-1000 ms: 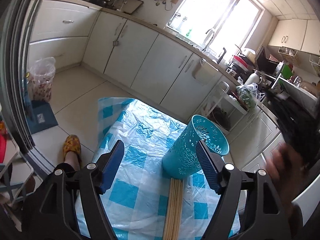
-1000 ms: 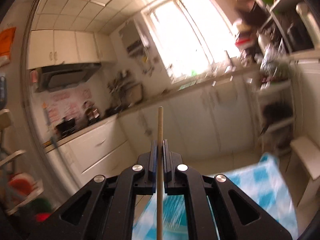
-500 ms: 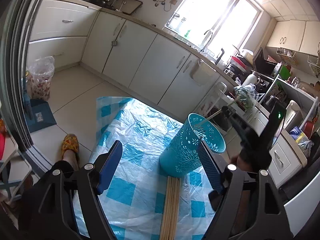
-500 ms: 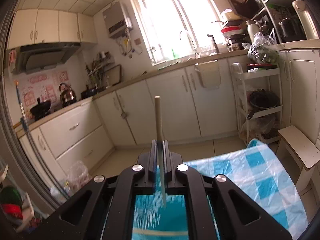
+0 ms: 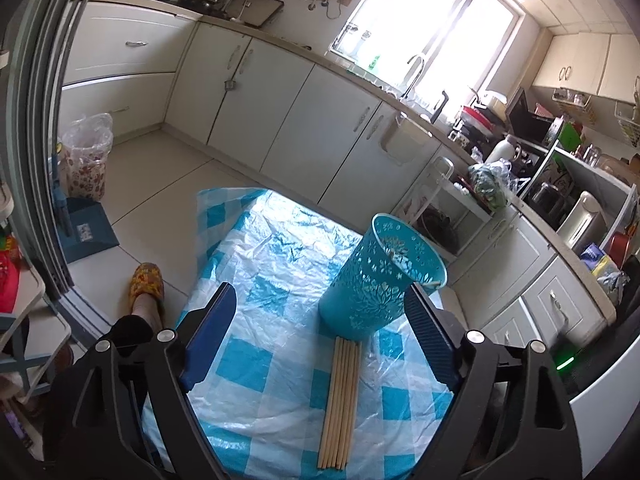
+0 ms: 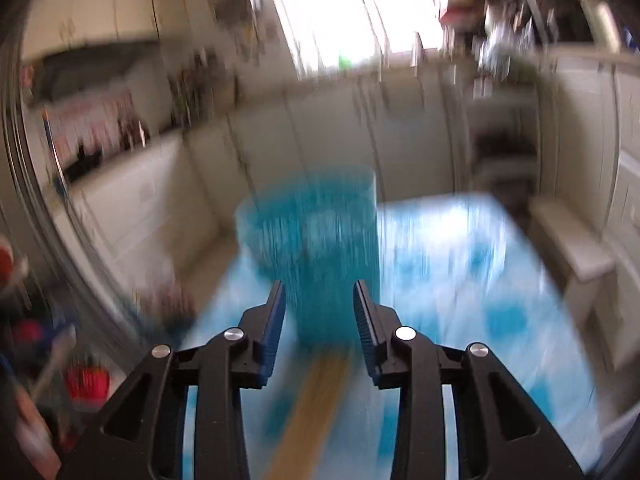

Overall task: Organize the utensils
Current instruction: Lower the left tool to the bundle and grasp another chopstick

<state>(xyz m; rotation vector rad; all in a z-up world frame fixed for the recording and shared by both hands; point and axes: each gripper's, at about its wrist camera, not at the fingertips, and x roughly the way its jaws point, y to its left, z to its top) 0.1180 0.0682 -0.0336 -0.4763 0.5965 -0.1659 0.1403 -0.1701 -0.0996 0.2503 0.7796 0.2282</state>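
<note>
The left claw (image 5: 320, 332) stands spread wide and its jaws are opening further; nothing is pressed between its blue pads. The turquoise perforated plastic utensil holder (image 5: 380, 284) stands tilted on the surface covered with a blue-and-white checked plastic sheet (image 5: 272, 280), within the claw's span, with its base nearer the right pad; whether that pad touches it cannot be told. A single wooden chopstick (image 5: 412, 268) lies inside the holder, leaning against its rim. Just in front of the holder's base, a flat row of pale wooden chopsticks (image 5: 340, 404) lies on the sheet, pointing toward the camera, untouched.

The right claw (image 6: 320, 312) is partly parted, its jaws opening, and it grips nothing. Its view is heavily blurred: the turquoise holder (image 6: 320, 240) shows beyond the gap between the pads, and the row of chopsticks (image 6: 316, 400) appears as a tan streak below them.

A foot in a yellow patterned slipper (image 5: 146, 284) rests on the tiled floor beside the surface.
</note>
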